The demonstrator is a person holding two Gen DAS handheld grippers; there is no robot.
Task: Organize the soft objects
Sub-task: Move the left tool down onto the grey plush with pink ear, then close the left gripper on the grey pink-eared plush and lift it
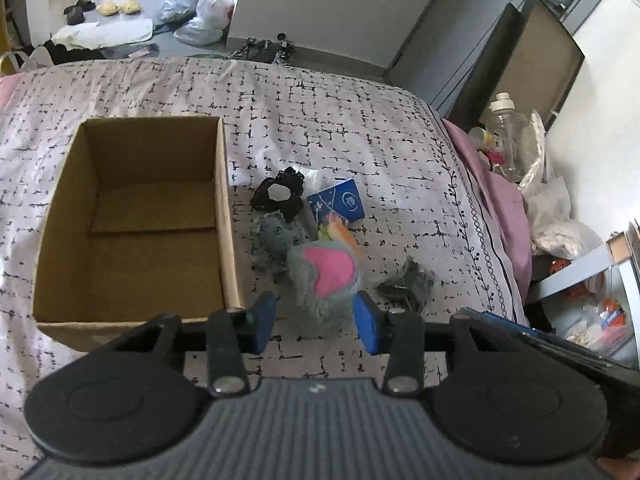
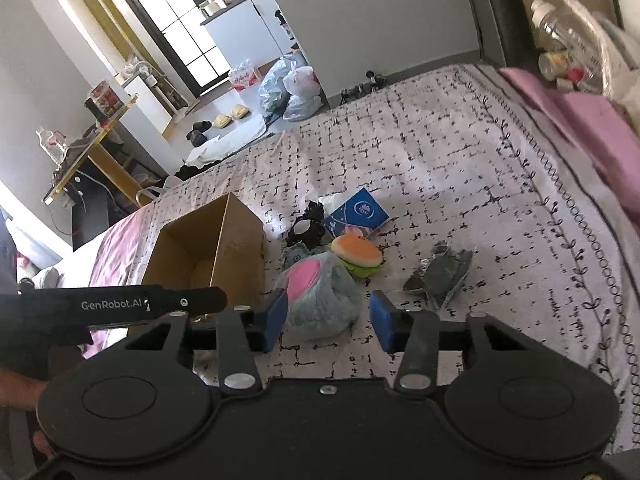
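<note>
A grey plush with a pink patch (image 1: 324, 280) (image 2: 320, 300) lies on the patterned bedspread, right of an empty cardboard box (image 1: 132, 220) (image 2: 208, 248). Behind it lie a small grey plush (image 1: 276, 236), a black scrunchie (image 1: 280, 196) (image 2: 306, 228), a burger plush (image 2: 356, 256), a blue tissue pack (image 1: 338, 202) (image 2: 356, 214) and a crumpled grey cloth (image 1: 408, 284) (image 2: 440, 274). My left gripper (image 1: 316, 322) is open, its blue pads either side of the near end of the pink-patch plush. My right gripper (image 2: 328, 322) is open around the same plush.
The bed's right edge drops to a pink sheet (image 1: 504, 216) and a cluttered nightstand with a plastic bottle (image 1: 506, 128) (image 2: 560, 28). Beyond the far edge, plastic bags (image 1: 200, 8) and slippers (image 1: 118, 7) lie on the floor.
</note>
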